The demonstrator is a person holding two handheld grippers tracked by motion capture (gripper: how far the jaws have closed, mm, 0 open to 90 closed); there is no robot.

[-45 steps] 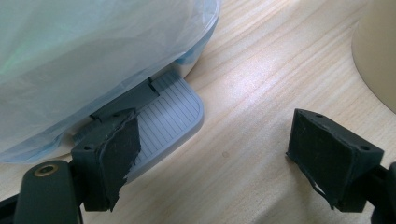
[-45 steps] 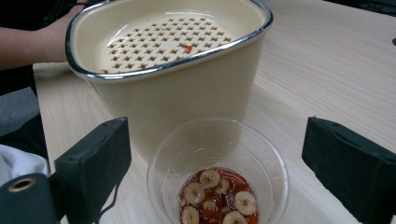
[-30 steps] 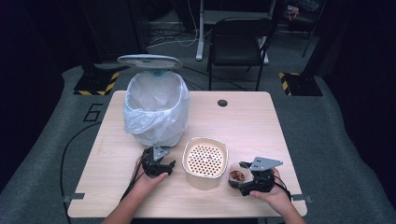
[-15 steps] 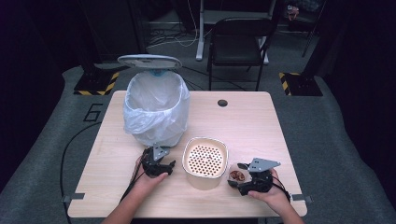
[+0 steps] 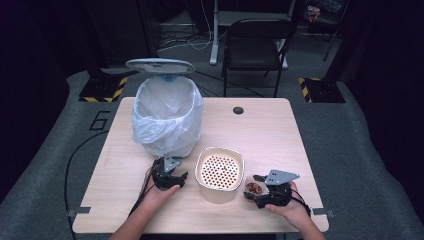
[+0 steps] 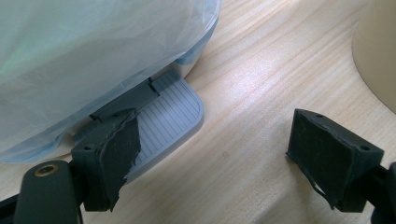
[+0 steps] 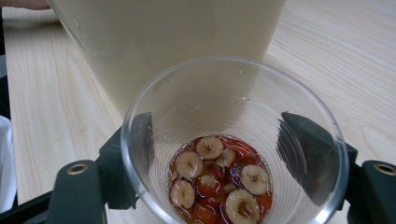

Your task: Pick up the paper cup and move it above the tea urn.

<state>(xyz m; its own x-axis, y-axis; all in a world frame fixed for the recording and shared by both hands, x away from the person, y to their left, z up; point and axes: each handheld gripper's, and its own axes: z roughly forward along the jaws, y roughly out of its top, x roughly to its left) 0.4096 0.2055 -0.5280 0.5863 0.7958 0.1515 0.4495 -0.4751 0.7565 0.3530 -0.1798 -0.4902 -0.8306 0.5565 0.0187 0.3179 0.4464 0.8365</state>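
A clear cup [image 5: 255, 186] [image 7: 233, 107] with red liquid and round fruit slices [image 7: 219, 182] stands on the table, right of a beige container with a perforated top [image 5: 220, 172] [image 7: 177, 42]. My right gripper [image 5: 252, 190] [image 7: 215, 154] has its jaws on either side of the cup. They have just been closing, and the pads now look pressed on its wall. My left gripper [image 5: 169, 170] [image 6: 215, 140] rests open on the wood with nothing between its jaws. It points at the grey foot pedal [image 6: 163, 116] of the bin [image 5: 167, 115].
The bin holds a white plastic bag [image 6: 93, 56], and its lid [image 5: 160, 66] stands raised at the back. The wooden table [image 5: 260, 130] has a cable hole [image 5: 238, 110] near the far edge. A black chair [image 5: 260, 45] stands beyond the table.
Neither hand has shifted. The cup, the beige container and the bin stand where they were.
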